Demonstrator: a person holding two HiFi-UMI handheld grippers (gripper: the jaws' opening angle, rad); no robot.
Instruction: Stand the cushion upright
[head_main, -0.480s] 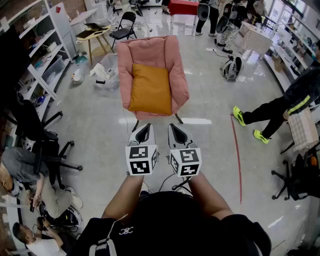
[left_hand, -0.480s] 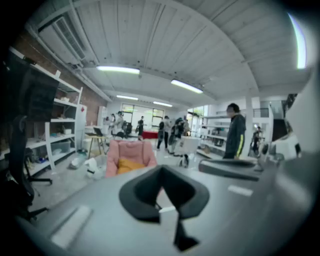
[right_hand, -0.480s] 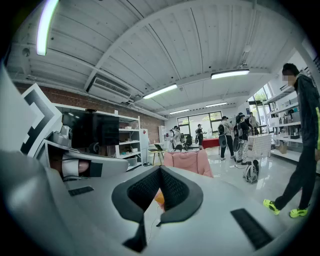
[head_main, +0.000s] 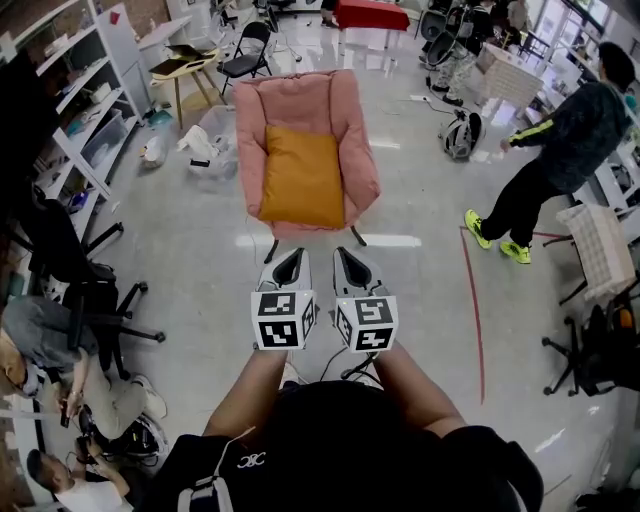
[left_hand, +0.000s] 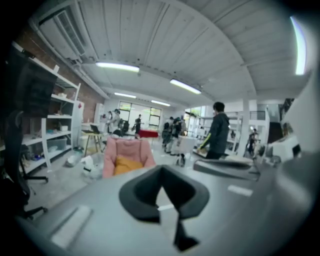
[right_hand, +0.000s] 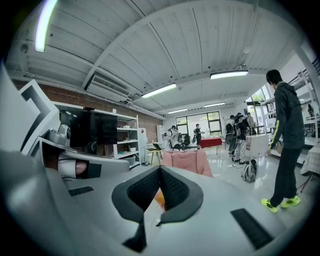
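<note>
1. Sitting on the floor at the far left, a person (head_main: 45, 340) is resting beside a black office chair (head_main: 75, 270).
2. The left gripper (head_main: 292, 256) is hovering in front of the pink armchair (head_main: 300, 100), its jaws pressed together on nothing.
3. The orange cushion (head_main: 300, 178) is lying on the armchair's seat, its top edge reaching the backrest, well apart from both grippers.
4. The right gripper (head_main: 347, 256) is hovering just beside the left one, its jaws likewise closed and empty.
5. A person in dark clothes (head_main: 545, 160) is standing mid-stride at the far right.
</note>
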